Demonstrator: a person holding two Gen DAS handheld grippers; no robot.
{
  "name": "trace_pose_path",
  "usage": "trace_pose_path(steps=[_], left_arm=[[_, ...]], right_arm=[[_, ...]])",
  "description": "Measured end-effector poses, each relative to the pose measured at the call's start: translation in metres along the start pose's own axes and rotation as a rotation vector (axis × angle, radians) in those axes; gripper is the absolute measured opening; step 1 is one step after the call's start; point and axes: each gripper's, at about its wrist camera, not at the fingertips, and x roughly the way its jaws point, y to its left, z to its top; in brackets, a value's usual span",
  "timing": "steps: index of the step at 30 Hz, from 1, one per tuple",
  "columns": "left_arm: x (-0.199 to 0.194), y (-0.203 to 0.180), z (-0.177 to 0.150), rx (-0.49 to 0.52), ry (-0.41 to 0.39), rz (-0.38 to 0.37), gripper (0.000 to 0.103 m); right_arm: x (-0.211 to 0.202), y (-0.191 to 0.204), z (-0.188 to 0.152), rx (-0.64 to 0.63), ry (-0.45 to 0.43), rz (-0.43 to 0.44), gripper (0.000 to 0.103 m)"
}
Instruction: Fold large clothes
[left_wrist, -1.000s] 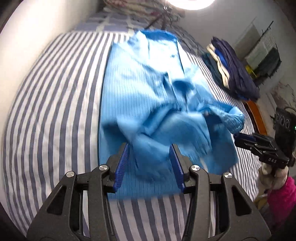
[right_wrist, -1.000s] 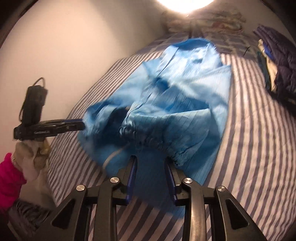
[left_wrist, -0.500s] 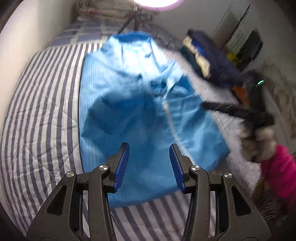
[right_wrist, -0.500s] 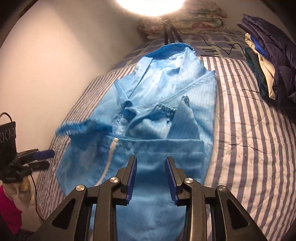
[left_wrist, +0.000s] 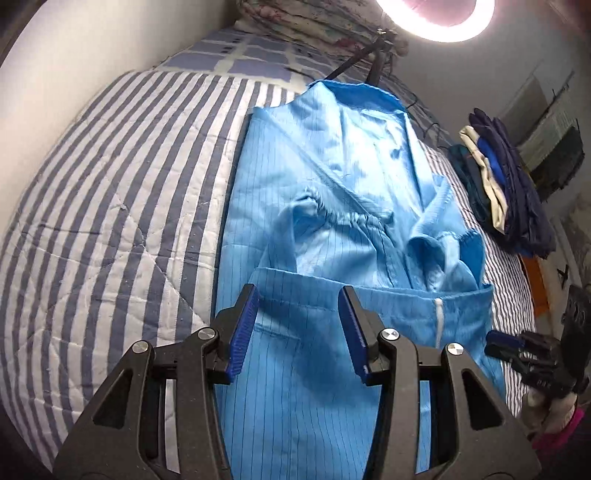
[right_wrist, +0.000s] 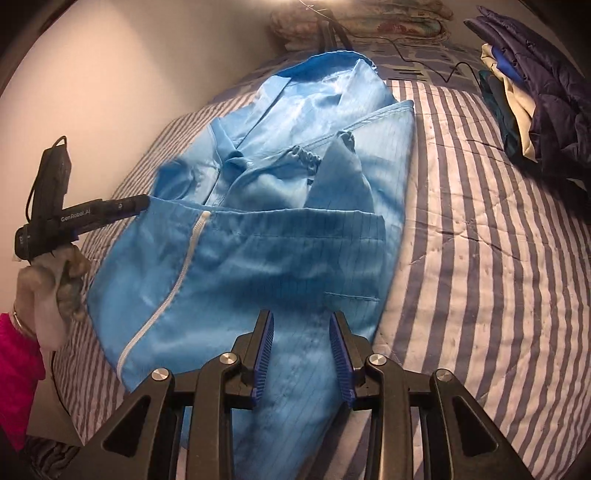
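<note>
A large light-blue striped garment (left_wrist: 332, 206) with a white zipper lies lengthwise on the striped bed (left_wrist: 122, 206), sleeves folded in over its middle and its lower part folded up across them. It also shows in the right wrist view (right_wrist: 280, 236). My left gripper (left_wrist: 299, 332) is open and empty, hovering over the garment's near end. My right gripper (right_wrist: 301, 354) is open and empty over the same near end. The left gripper (right_wrist: 136, 202) appears in the right wrist view at the garment's left edge; the right gripper (left_wrist: 498, 341) appears in the left wrist view at its right edge.
A stack of folded dark and cream clothes (left_wrist: 502, 188) sits on the bed's right side, also in the right wrist view (right_wrist: 532, 88). A wall (right_wrist: 92, 74) runs along the bed's left. A lamp stand (left_wrist: 376, 62), cables and pillows lie at the head.
The bunched garment has been spread flat, with its lower part folded up over the sleeves. Both grippers let go of it and pulled back toward the near end.
</note>
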Motion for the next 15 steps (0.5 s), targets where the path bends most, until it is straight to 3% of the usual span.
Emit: trace_pose_path(steps=[7,13,15], left_arm=[[-0.076,-0.020,-0.010,0.075,-0.066,-0.019,0.046],[-0.152,-0.053,-0.027,0.139,-0.139,-0.037,0.046],[-0.183,-0.065,-0.034,0.148,-0.176,-0.046,0.046]], right_arm=[[-0.048,0.012,0.005,-0.011,-0.111,-0.054,0.034],[-0.120,0.050,-0.014,-0.075,-0.290,-0.192,0.056],[-0.150,0.062,-0.024,-0.073,-0.355,-0.213,0.069]])
